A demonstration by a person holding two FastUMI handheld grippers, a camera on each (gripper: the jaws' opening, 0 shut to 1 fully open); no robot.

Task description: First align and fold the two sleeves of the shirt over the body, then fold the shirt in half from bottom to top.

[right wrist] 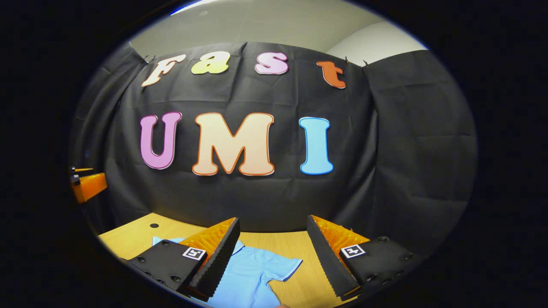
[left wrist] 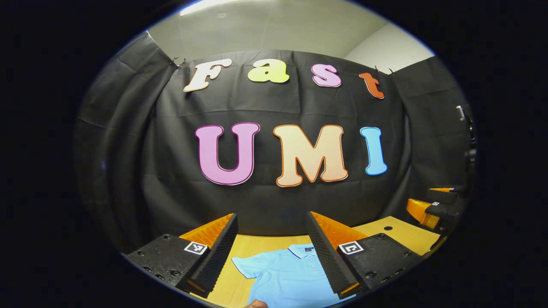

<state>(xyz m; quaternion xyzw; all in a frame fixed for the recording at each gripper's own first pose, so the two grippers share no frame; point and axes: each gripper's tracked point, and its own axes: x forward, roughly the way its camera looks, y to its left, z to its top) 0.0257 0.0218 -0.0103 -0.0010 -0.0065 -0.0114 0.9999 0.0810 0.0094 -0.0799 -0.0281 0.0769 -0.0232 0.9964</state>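
Lying flat on the light wooden desk (left wrist: pixel 398 231) is a light blue short-sleeved polo shirt (left wrist: pixel 291 273), its dark-lined collar toward the black cloth wall (left wrist: pixel 278 205) at the back. In the left gripper view, the left gripper (left wrist: pixel 272 252) hangs above the desk with its fingers (left wrist: pixel 218 252) spread wide apart and grasping nothing; the shirt's collar and button placket show in the gap between them, and one sleeve spreads out to the side on the desk. A fingertip of the person's hand (left wrist: pixel 256 304) peeps in at the bottom edge, just at the shirt's near part. Far off at the right edge of that view sits the other gripper.

In the right gripper view, the right gripper (right wrist: pixel 274 256) is likewise held above the desk (right wrist: pixel 128 235), fingers (right wrist: pixel 325 256) released and wide apart, empty. Below them the shirt (right wrist: pixel 248 273) lies with its other sleeve stretched out flat toward the bare wood. A small dark round hole (right wrist: pixel 154 225) marks the desk near its far corner.
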